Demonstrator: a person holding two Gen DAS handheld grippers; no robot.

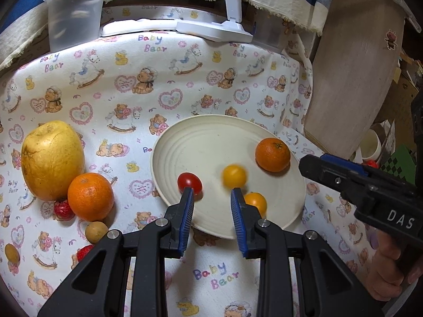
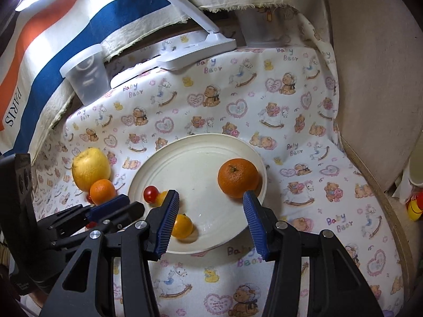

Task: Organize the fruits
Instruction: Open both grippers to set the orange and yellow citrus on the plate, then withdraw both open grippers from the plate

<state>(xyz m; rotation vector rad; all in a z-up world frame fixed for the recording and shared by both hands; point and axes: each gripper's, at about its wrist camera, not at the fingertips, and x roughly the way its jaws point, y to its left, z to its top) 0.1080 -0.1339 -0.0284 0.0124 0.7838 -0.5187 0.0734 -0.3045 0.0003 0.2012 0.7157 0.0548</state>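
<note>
Plate (image 1: 208,132) sits right of centre on the table (image 1: 137,121). On it: mandarin (image 1: 272,154) at the right rim, three tomatoes (image 1: 234,175) toward the near-left rim (one partly hidden). Apple (image 1: 51,159) near the left edge, orange (image 1: 90,196) touching its near side. Tub (image 1: 74,13) at the far-left corner; lamp base (image 1: 214,30) along the far edge.

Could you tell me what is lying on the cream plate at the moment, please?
On the plate: a mandarin, a red cherry tomato and two yellow cherry tomatoes. The left gripper's fingers cover part of the plate's near rim.
</note>
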